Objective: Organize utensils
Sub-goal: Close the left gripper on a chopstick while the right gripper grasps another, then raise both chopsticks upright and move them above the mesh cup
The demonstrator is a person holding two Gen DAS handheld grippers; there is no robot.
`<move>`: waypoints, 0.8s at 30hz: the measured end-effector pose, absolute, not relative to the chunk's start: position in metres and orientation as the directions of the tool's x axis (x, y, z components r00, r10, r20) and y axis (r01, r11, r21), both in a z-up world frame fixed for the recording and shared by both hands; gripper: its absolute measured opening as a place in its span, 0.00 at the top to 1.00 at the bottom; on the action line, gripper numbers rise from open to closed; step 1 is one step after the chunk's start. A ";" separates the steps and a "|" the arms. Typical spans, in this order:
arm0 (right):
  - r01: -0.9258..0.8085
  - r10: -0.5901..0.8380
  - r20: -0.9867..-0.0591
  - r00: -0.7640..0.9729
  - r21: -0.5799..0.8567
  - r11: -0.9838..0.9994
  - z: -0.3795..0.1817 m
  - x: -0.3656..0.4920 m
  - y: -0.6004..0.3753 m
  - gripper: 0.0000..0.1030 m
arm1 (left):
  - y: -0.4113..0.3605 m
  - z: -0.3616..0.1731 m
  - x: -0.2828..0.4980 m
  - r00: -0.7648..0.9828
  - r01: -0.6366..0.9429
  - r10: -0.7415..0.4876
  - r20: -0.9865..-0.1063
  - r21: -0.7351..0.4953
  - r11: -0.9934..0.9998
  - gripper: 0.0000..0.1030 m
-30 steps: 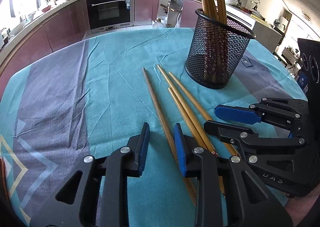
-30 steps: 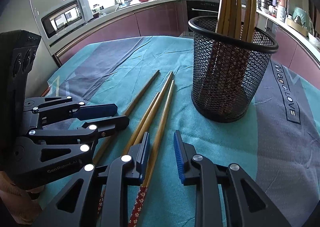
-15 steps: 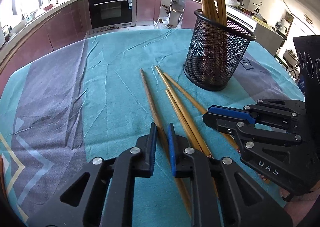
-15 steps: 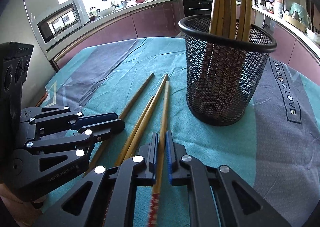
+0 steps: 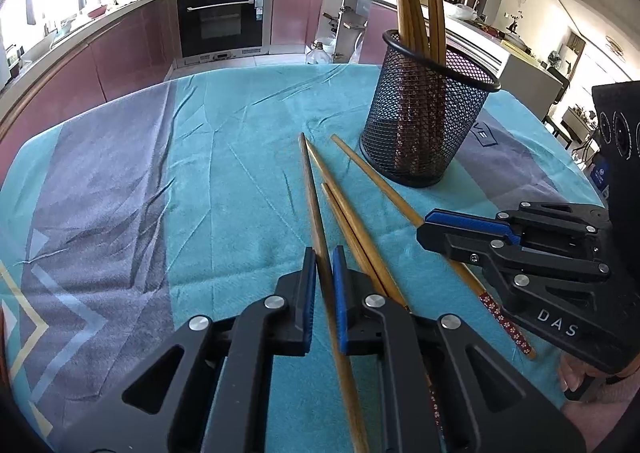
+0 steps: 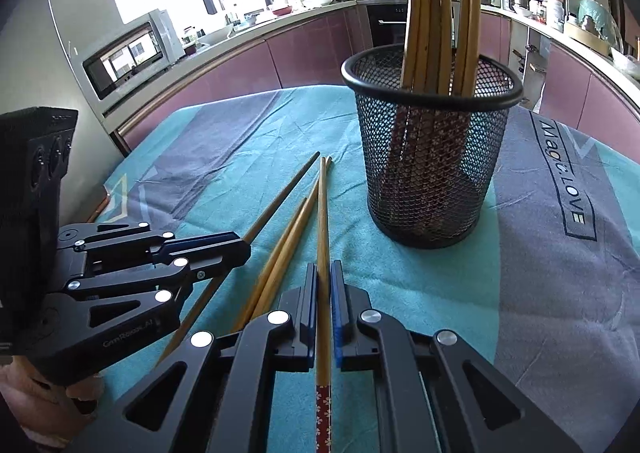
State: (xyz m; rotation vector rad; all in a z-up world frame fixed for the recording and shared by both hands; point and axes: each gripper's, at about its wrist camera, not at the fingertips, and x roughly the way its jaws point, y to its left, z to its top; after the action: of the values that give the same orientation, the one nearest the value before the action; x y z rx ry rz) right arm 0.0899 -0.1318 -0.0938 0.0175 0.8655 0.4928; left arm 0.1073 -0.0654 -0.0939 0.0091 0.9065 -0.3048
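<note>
Now that both grippers, spread a second ago, have clamped a bamboo chopstick each (left gripper (image 5: 324, 273) on the darker chopstick (image 5: 310, 189), right gripper (image 6: 324, 289) on the flower-patterned chopstick (image 6: 323, 237)), lifting toward the mesh holder (image 6: 432, 157) looks next.

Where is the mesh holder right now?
The mesh holder stands upright on the tablecloth, ahead and right of the loose chopsticks in both views.

A second ago both pairs of jaws stood apart over the loose sticks on the teal cloth. The left gripper (image 5: 323, 281) has since closed its blue pads on the darker, leftmost wooden chopstick (image 5: 310, 189), whose far tip now crosses its neighbour's. The right gripper (image 6: 324, 293) has closed on the pale bamboo chopstick with a red flowered end (image 6: 323, 229), now swung out of line with the middle pair.
</note>
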 end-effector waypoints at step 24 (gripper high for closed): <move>-0.453 0.533 -0.583 0.613 0.293 0.842 -0.040 0.061 -0.171 0.95 | -0.045 -0.036 0.084 0.641 0.323 -0.362 -0.677 -0.189 0.927 0.92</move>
State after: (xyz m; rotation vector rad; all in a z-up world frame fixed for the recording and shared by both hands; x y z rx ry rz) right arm 0.0612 -0.1713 -0.0401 0.1211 0.7113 0.5697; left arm 0.0842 -0.0454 -0.0360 -0.0524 0.7828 -0.3908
